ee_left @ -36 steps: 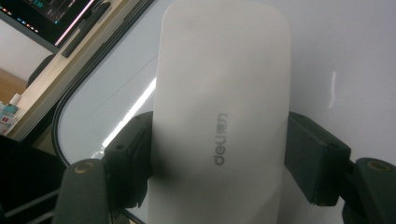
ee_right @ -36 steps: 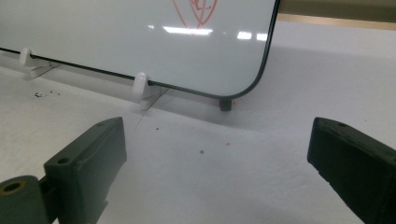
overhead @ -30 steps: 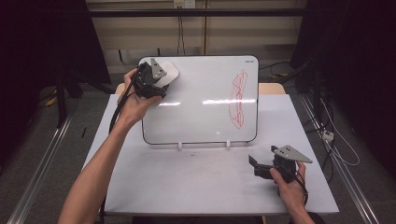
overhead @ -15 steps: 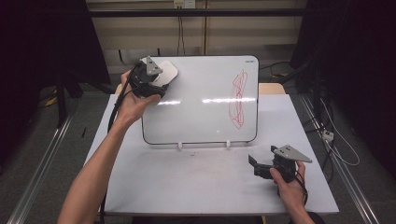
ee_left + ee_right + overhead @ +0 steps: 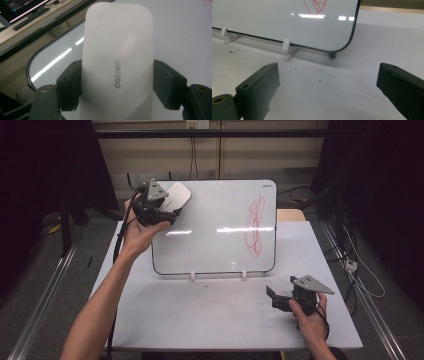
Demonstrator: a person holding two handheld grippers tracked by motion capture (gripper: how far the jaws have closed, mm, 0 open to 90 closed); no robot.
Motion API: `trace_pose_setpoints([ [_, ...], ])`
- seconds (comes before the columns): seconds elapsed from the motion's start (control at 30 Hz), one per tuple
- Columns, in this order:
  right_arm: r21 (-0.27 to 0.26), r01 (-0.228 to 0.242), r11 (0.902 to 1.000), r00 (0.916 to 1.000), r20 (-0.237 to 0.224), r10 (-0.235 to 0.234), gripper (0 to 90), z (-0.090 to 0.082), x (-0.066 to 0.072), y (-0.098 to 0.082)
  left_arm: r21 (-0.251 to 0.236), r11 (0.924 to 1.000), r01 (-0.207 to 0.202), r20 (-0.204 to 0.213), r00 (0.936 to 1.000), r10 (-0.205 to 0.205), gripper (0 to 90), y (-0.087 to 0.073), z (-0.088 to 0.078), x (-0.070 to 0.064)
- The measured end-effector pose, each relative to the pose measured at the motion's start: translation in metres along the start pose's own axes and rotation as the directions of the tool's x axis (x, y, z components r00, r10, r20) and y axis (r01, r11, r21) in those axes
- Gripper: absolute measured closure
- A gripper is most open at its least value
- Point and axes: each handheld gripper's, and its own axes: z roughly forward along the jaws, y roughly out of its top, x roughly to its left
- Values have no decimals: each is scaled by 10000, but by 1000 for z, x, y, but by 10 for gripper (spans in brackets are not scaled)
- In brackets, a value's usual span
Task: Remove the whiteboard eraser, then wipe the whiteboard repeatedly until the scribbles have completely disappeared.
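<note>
At the near right of the white table, the right gripper rests low in the person's hand, its 2 jaws standing wide apart with nothing between them; in the right gripper view bare tabletop shows in the gap. To its left the near half of the table lies open, up to the near edge.

Farther back, the whiteboard leans on 2 small white clips along its lower edge. A red scribble sits near its right edge, well apart from both grippers; the board's middle is blank.

At the far left, over the board's upper left corner, the left gripper is clamped on the white eraser, 1 jaw pressing each long side. The eraser juts past the jaws toward the far right, over the board; whether it touches the surface I cannot tell.
</note>
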Motion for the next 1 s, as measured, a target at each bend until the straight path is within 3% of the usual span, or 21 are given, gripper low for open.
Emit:
trace_pose_setpoints([
  [0.2,-34,46,10000,10000,-79,-47,46,-1,0,0,-266,9983,510,39,9987,-509,307,-11,-7,-5],
  [0.37,-53,90,9999,9998,-161,-90,46,-2,1,0,-396,9969,682,13,9977,-682,307,-17,-10,-10],
  [0.7,5,100,9999,9999,-62,-100,46,1,1,1,-453,9980,447,243,9988,-436,308,-12,-4,-22],
  [1.0,-50,141,9999,9997,-206,-142,46,-2,2,0,-279,9995,128,592,9982,-111,309,-3,8,-45],
])
